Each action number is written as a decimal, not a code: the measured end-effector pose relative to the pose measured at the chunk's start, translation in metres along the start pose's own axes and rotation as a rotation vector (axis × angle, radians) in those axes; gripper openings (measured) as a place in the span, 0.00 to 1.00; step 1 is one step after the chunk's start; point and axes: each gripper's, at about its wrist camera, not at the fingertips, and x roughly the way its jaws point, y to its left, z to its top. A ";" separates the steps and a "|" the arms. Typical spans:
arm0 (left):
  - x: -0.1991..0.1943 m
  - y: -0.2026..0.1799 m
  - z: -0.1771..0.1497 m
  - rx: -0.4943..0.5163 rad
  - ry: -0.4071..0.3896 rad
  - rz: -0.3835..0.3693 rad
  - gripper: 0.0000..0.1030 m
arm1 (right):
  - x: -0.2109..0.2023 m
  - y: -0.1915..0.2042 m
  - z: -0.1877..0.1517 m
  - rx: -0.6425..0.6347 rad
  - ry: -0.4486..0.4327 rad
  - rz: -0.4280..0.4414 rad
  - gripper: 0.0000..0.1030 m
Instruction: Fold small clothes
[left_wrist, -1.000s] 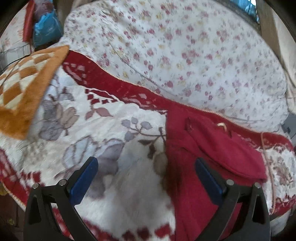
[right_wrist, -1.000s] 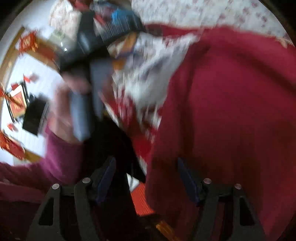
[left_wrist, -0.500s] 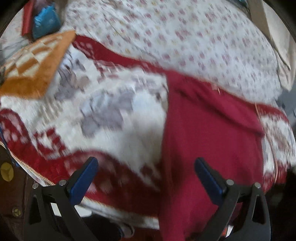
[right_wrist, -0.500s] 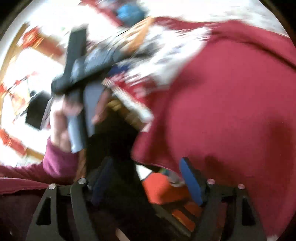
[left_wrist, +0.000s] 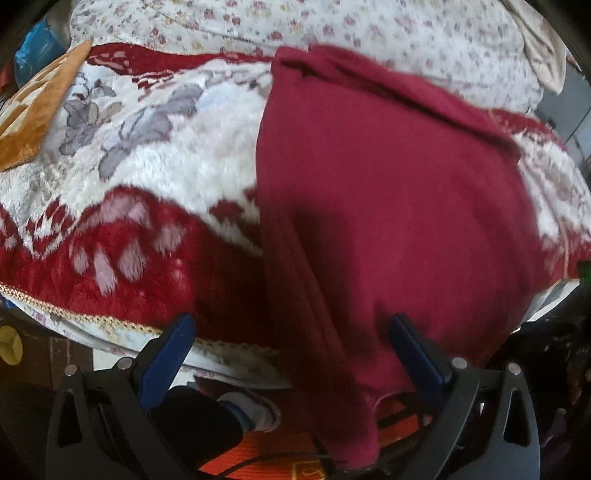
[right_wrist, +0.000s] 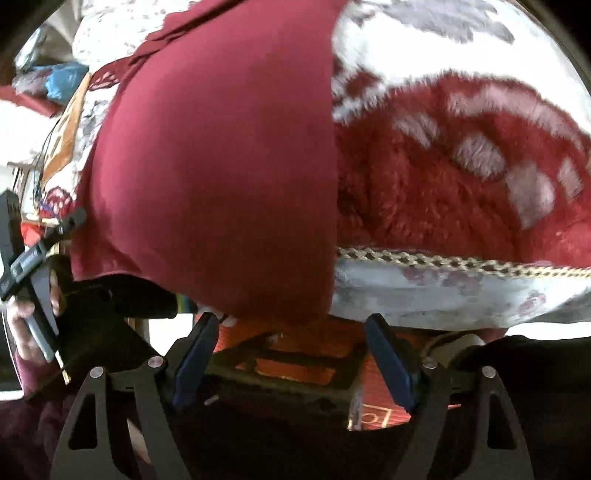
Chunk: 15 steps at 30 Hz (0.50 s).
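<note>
1 red garment (left_wrist: 388, 206) draped over the near edge of 1 plush floral blanket (left_wrist: 155, 170), hem hanging just beyond 2 grippers, left gripper (left_wrist: 291, 347) and right gripper (right_wrist: 291, 343), both spread wide, holding nothing.

Bed (left_wrist: 369, 33) before me, floral sheet on top. Plush blanket (left_wrist: 159, 155), white with grey flowers, red border, braided gold trim, spread over sheet, hanging past bed's near edge. Dark red garment (left_wrist: 388, 192) lies flat on blanket, right of grey flowers, its lower end draped over blanket's trimmed edge. Orange checkered cushion (left_wrist: 33, 118) on blanket at far left of garment. Right view: garment (right_wrist: 221, 155) overhangs blanket (right_wrist: 461, 177) edge; hem blurred.
</note>
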 end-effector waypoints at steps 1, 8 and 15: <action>0.002 0.002 -0.002 -0.008 0.006 0.005 1.00 | 0.008 0.000 0.002 0.013 0.008 0.015 0.83; 0.008 0.014 -0.009 -0.046 0.031 0.005 1.00 | 0.020 -0.022 0.002 0.062 -0.014 -0.007 0.83; 0.012 0.015 -0.011 -0.035 0.048 0.046 1.00 | 0.027 -0.029 0.002 0.092 -0.043 0.022 0.83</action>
